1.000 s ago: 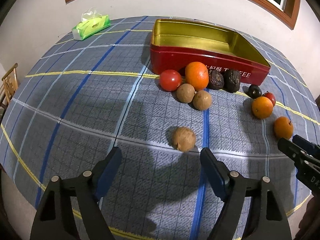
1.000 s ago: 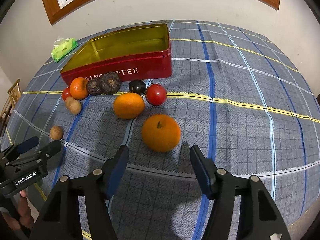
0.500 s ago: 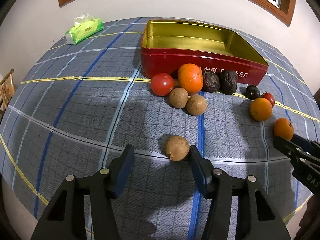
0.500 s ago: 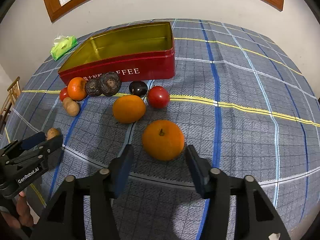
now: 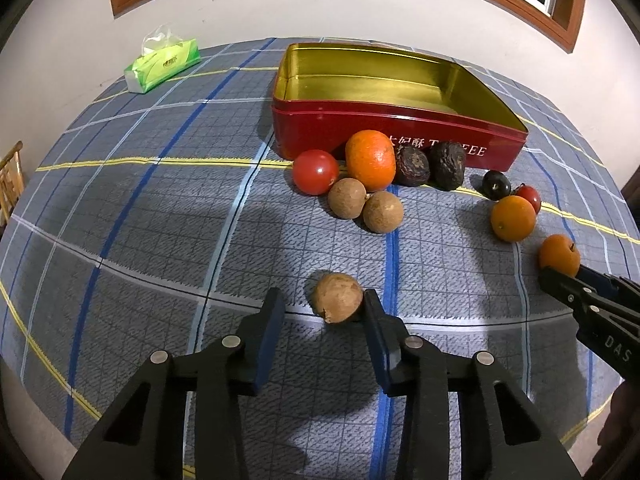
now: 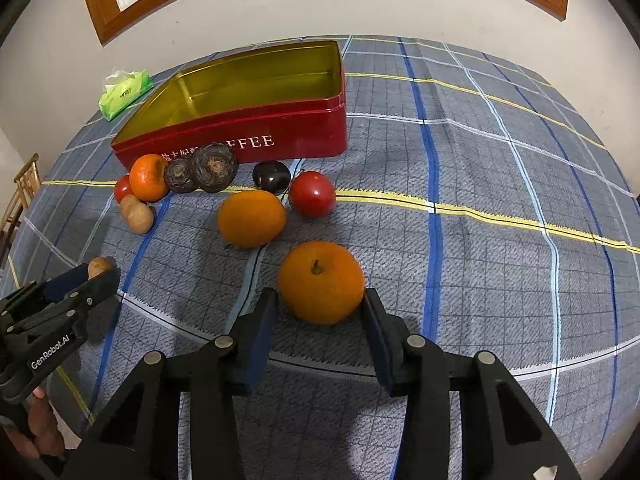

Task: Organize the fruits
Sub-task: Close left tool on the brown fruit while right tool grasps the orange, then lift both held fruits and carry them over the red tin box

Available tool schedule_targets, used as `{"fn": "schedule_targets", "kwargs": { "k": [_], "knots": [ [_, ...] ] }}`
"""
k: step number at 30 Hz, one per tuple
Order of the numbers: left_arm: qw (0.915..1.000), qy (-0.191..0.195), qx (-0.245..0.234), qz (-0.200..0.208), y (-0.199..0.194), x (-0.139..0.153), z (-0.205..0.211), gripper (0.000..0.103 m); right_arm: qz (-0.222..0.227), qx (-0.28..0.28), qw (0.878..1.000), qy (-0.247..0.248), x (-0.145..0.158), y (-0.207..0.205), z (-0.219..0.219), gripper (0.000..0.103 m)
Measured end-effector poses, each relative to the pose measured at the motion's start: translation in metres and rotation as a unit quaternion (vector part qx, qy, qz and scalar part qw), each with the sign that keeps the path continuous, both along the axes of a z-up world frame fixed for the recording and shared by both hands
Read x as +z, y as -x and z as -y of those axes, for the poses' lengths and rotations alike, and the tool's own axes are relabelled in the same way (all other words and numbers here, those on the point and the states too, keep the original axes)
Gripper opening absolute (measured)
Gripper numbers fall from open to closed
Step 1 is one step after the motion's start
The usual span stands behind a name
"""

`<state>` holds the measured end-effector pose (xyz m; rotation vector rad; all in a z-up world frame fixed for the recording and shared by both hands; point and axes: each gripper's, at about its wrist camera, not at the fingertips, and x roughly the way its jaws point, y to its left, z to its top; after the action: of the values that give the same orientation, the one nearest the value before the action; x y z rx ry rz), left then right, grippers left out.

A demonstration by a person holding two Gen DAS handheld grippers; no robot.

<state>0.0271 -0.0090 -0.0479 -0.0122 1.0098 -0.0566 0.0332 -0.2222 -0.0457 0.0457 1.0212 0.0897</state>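
A red tin [image 5: 384,136] with a gold inside stands at the back of the checked table; it is empty [image 6: 256,136]. My left gripper [image 5: 322,304] is open around a lone brown round fruit [image 5: 337,297]; the right finger touches it, the left finger is apart. My right gripper [image 6: 318,304] is open around an orange with a stem [image 6: 320,281], fingers at its near sides. Before the tin lie a tomato [image 5: 315,171], an orange [image 5: 370,160], two brown fruits [image 5: 364,205] and two dark wrinkled fruits [image 5: 430,164].
A second orange [image 6: 251,218], a red tomato [image 6: 312,199] and a dark plum [image 6: 271,176] lie just beyond my right gripper. A green tissue pack [image 5: 162,65] sits at the far left by the wall. A chair [image 6: 20,192] stands off the table's left edge.
Both grippers have moved forward and narrowed. The brown fruit now sits between my left fingers, and the stemmed orange between my right fingers.
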Motion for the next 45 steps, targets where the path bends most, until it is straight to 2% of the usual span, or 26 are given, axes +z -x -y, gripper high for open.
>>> {"fn": "schedule_targets", "kwargs": {
  "k": [3, 20, 28, 45],
  "knots": [
    [1.0000, 0.000, 0.001, 0.000, 0.0005, 0.0005, 0.0001, 0.035, 0.000, 0.001, 1.000, 0.000, -0.0002, -0.0015, 0.0003, 0.040],
    [1.0000, 0.002, -0.003, 0.003, 0.0022, 0.0038, -0.0011, 0.026, -0.003, -0.005, 1.000, -0.010, 0.0010, 0.0022, 0.0018, 0.038],
    [0.9996, 0.025, -0.011, 0.008, 0.0048, 0.0070, -0.0064, 0.026, -0.003, -0.008, 1.000, -0.011, 0.0025, 0.0045, 0.0025, 0.038],
    [0.9997, 0.016, -0.017, 0.011, 0.0046, 0.0099, -0.0062, 0.026, 0.003, -0.004, 1.000, -0.016, 0.0094, 0.0050, 0.0036, 0.038]
  ]
}}
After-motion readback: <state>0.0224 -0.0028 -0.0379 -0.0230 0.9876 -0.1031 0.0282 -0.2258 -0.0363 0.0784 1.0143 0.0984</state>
